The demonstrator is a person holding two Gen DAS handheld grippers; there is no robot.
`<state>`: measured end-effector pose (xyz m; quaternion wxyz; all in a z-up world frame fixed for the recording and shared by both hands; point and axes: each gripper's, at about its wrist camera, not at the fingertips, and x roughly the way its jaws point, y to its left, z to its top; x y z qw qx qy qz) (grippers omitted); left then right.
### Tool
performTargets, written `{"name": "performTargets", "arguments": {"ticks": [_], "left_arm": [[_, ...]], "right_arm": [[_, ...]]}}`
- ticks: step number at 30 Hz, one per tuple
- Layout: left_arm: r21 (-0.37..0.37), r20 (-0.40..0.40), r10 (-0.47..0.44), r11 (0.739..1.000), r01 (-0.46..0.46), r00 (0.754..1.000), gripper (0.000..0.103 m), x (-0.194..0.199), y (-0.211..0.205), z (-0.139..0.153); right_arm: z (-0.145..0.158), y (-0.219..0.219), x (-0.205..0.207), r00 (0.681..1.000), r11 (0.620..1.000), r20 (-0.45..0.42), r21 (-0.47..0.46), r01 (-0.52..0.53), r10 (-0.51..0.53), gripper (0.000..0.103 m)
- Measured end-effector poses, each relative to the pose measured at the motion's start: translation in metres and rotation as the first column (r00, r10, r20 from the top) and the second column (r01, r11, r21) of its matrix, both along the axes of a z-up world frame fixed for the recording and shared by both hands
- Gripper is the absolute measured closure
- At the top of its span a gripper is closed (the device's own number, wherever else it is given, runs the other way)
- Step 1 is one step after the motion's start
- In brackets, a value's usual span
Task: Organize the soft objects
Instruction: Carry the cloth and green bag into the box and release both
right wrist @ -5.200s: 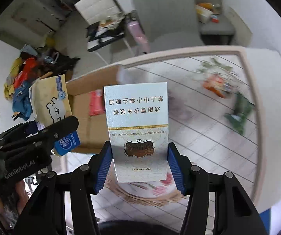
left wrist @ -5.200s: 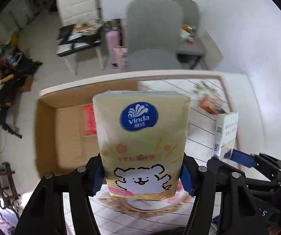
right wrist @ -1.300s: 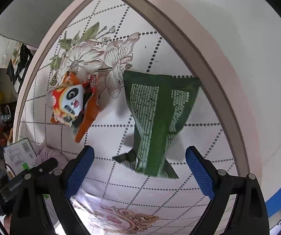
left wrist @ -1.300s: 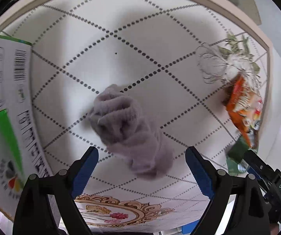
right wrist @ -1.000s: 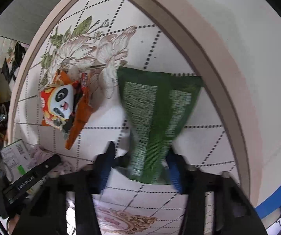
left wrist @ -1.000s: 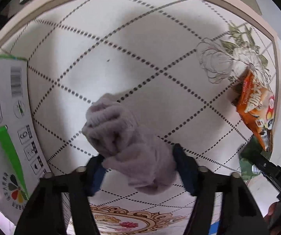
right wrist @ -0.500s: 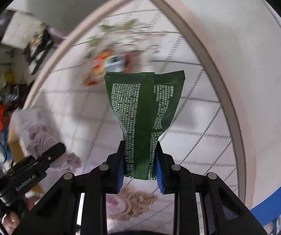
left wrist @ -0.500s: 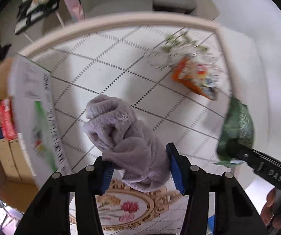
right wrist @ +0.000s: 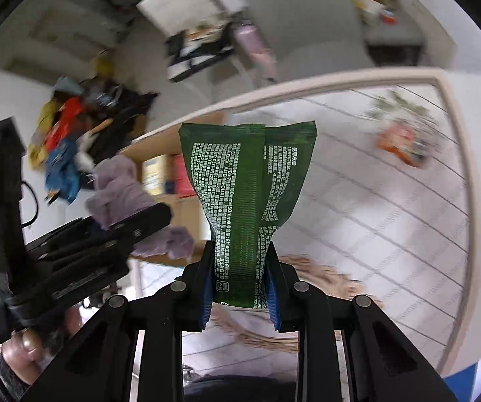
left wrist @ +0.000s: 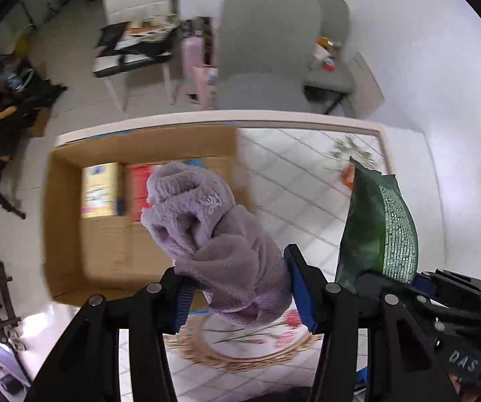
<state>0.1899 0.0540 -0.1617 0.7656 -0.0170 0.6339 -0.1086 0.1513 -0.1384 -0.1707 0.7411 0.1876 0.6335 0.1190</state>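
My left gripper is shut on a fluffy lilac rolled cloth and holds it above the table, in front of an open cardboard box. The cloth also shows in the right wrist view. My right gripper is shut on a green snack pouch held upright over the table; the pouch also shows at the right of the left wrist view.
The box holds a yellow pack and a red pack. An orange snack bag lies on the tiled tabletop near its far right corner. Grey chairs stand beyond the table.
Both grippers closed on the cloth and the green pouch, lifted them off the table and swung left toward the cardboard box.
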Motion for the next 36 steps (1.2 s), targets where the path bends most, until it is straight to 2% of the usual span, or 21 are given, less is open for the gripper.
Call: {"name": "performTargets", "arguments": {"ticks": [3, 7, 13, 21, 26, 31, 36], "left_arm": [[0.034, 0.002, 0.034, 0.999, -0.034, 0.999, 0.055, 0.002, 0.045, 0.001], [0.077, -0.011, 0.063, 0.995, -0.062, 0.998, 0.055, 0.005, 0.09, -0.011], [0.122, -0.077, 0.093, 0.989, -0.084, 0.993, 0.055, 0.018, 0.14, -0.058], [0.127, -0.209, 0.101, 0.989, -0.075, 0.973, 0.055, 0.037, 0.159, -0.129], [0.129, -0.28, 0.087, 0.99, -0.052, 0.956, 0.055, 0.041, 0.16, -0.162], [0.125, -0.317, 0.079, 0.991, -0.041, 0.945, 0.055, 0.039, 0.158, -0.177], [0.145, -0.326, 0.08, 0.989, -0.034, 0.942, 0.053, 0.039, 0.158, -0.179]], "right_arm": [[-0.001, 0.055, 0.013, 0.999, 0.999, -0.003, -0.001, -0.041, 0.041, 0.075], [-0.021, 0.121, 0.028, 0.996, 0.996, -0.031, -0.023, -0.088, 0.088, 0.075], [-0.077, 0.189, 0.048, 0.986, 0.986, -0.11, -0.096, -0.139, 0.128, 0.075], [-0.136, 0.221, 0.066, 0.972, 0.973, -0.192, -0.159, -0.167, 0.135, 0.075], [-0.163, 0.226, 0.07, 0.962, 0.965, -0.234, -0.188, -0.184, 0.138, 0.075], [-0.182, 0.227, 0.071, 0.955, 0.96, -0.265, -0.205, -0.19, 0.132, 0.075], [-0.189, 0.23, 0.073, 0.947, 0.959, -0.29, -0.202, -0.2, 0.136, 0.074]]}}
